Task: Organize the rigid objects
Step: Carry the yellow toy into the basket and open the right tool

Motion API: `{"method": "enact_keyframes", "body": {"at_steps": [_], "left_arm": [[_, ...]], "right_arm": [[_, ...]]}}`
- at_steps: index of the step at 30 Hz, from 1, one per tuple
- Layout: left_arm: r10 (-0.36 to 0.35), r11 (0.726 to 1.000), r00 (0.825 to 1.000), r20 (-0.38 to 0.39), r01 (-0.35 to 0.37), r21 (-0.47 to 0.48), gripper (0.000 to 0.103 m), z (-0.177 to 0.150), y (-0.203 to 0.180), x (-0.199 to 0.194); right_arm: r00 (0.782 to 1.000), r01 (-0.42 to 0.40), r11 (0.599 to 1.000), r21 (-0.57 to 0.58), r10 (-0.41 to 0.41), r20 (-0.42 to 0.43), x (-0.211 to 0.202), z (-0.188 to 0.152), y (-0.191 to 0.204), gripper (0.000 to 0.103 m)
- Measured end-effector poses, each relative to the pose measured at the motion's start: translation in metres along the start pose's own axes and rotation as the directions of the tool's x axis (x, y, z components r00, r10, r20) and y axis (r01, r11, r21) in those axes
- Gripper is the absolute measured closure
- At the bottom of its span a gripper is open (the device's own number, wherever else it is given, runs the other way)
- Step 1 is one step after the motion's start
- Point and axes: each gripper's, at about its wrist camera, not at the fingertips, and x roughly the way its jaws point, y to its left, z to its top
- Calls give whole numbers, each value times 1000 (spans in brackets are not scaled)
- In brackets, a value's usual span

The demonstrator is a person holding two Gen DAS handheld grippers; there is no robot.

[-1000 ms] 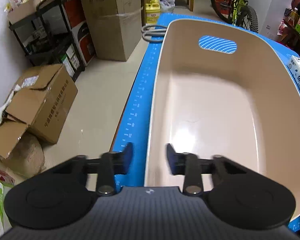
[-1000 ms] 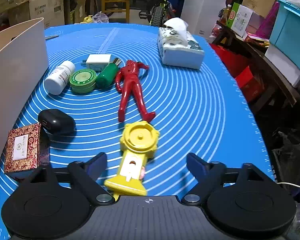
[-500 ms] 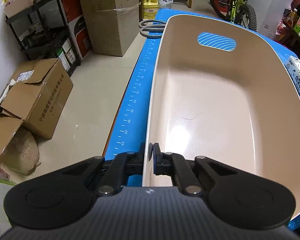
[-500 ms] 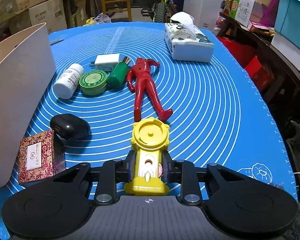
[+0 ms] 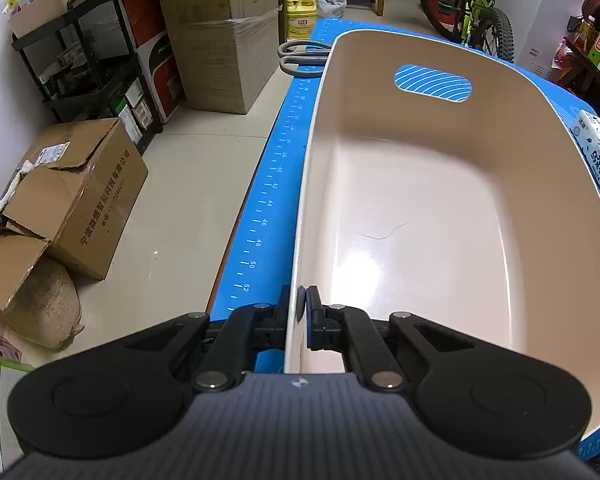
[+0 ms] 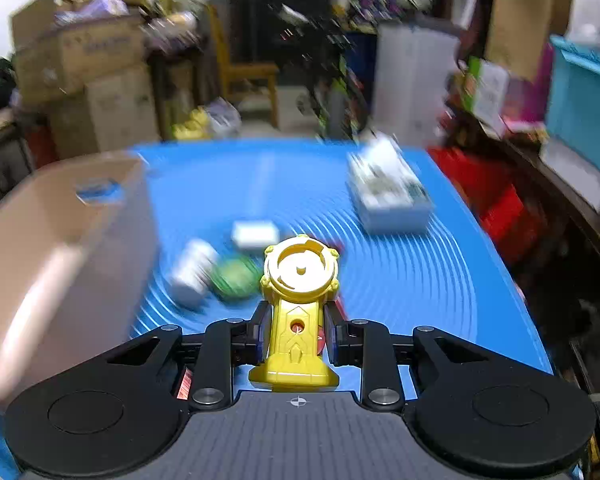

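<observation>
Change since half a second ago: yellow toy launcher (image 6: 298, 312) lifted off the blue mat (image 6: 440, 280); right-wrist view now motion-blurred; left-side hold unchanged.

Right gripper (image 6: 298, 330): clenched on the launcher's handle, round head pointing far, held above the mat.

Left gripper (image 5: 299, 320): pinched on the near left rim of the beige plastic bin (image 5: 420, 208), one finger outside the wall, one inside.

Bin: stands on the left part of the mat, interior bare, oval handle cutout in the far wall.

Mat items, blurred: white bottle (image 6: 192, 276) lying near the bin; green round tin (image 6: 236, 280) just right of it; white box (image 6: 255, 234), possibly a charger, farther back; tissue pack (image 6: 388, 196) at far right.

Scissors (image 5: 300, 54): grey handles at the far left mat edge, beyond the bin.

Floor, left: cardboard boxes (image 5: 80, 200); black shelving cart (image 5: 92, 60).
</observation>
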Motion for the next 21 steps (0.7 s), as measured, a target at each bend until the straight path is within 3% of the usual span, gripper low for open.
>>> {"method": "enact_keyframes", "body": {"at_steps": [9, 14, 21], "left_arm": [[3, 1000, 1000, -1, -3, 3, 95, -1, -1, 1], [3, 1000, 1000, -1, -3, 7, 95, -1, -1, 1], [-2, 1000, 1000, -6, 2, 3, 95, 0, 0, 1]], "right_arm": [[980, -162, 980, -117, 173, 97, -1, 59, 94, 67], [968, -239, 945, -222, 251, 26, 19, 70, 151, 67], [955, -290, 918, -272, 260, -140, 58, 67, 208, 67]]}}
